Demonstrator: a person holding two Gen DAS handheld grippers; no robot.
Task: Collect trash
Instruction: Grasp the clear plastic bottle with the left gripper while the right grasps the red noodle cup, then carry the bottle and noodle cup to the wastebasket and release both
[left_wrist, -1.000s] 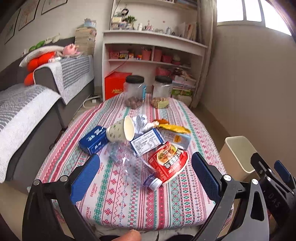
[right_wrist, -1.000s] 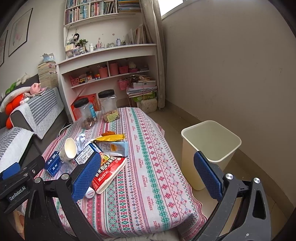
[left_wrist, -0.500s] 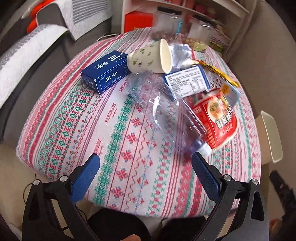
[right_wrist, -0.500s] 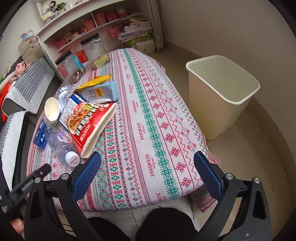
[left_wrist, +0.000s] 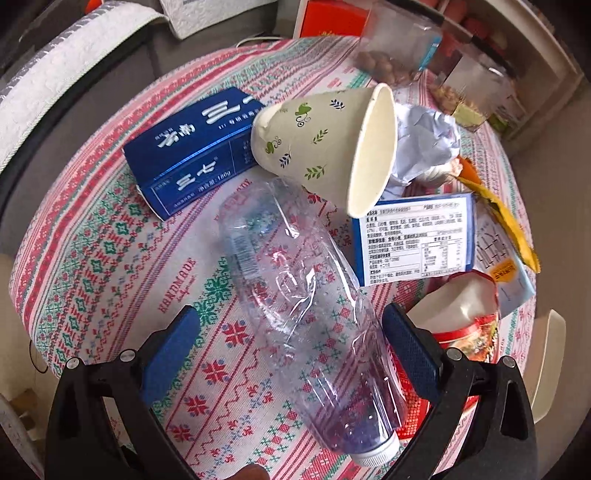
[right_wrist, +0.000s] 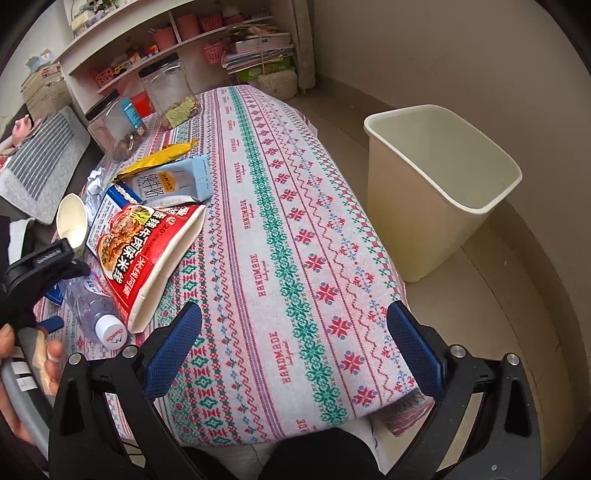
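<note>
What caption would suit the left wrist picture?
Open left gripper straddles a crushed clear plastic bottle lying among trash on a patterned tablecloth.

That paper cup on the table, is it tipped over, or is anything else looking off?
Yes, the paper cup lies on its side, propped on the crumpled plastic bottle, which also lies flat. The red noodle bowl is toppled too. Nothing looks spilled.

a table under a patterned cloth (right_wrist: 295, 229) carries a clear plastic bottle (left_wrist: 295, 295), blue box (left_wrist: 192, 147), red noodle bowl (right_wrist: 147, 251), milk carton (right_wrist: 173, 182) and two jars (right_wrist: 166, 92).
</note>
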